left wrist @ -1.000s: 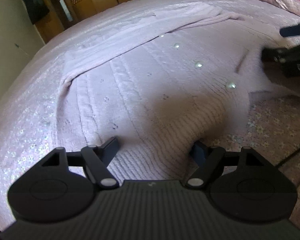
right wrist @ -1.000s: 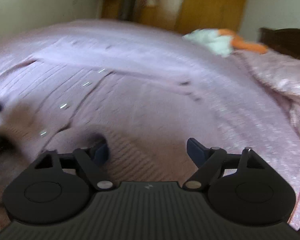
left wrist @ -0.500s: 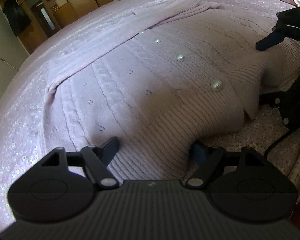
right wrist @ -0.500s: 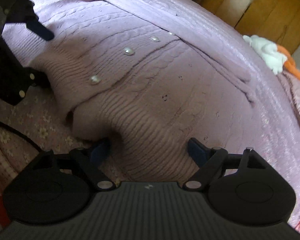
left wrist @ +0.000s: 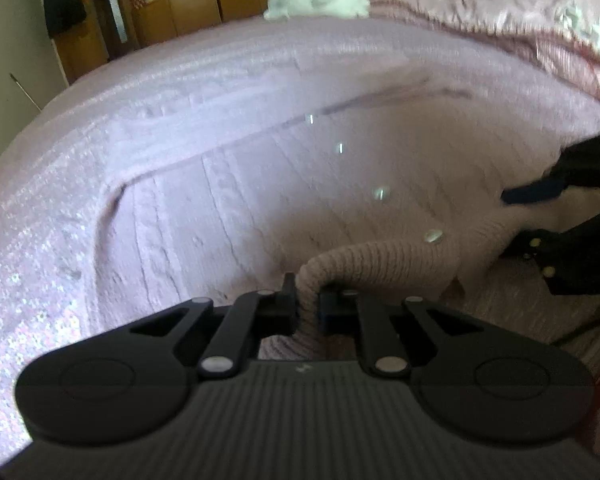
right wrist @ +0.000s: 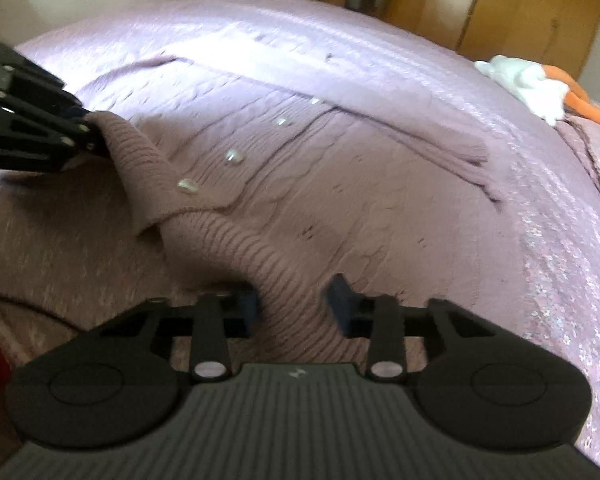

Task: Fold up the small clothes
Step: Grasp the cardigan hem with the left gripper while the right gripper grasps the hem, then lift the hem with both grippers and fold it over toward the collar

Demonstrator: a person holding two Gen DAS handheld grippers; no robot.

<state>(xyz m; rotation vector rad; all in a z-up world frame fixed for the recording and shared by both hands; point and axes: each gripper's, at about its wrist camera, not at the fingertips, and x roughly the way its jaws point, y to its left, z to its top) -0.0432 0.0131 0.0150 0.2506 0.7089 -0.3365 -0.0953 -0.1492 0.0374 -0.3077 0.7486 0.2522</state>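
My left gripper [left wrist: 304, 300] is clamped narrow on the ribbed hem of the mauve cardigan [left wrist: 284, 200], which lies spread on the pink bedspread [left wrist: 32, 240]. At three o'clock, my right gripper [right wrist: 294, 300] has fingers wide, straddling the hem's other corner

bed: wide, under pale pink floral-print bedspread [left wrist: 28, 264] | far side: yellow-brown wooden wardrobe doors [right wrist: 540, 8] | wall: plain off-white painted wall [left wrist: 8, 60] | light: soft daylight, sheen across bedspread
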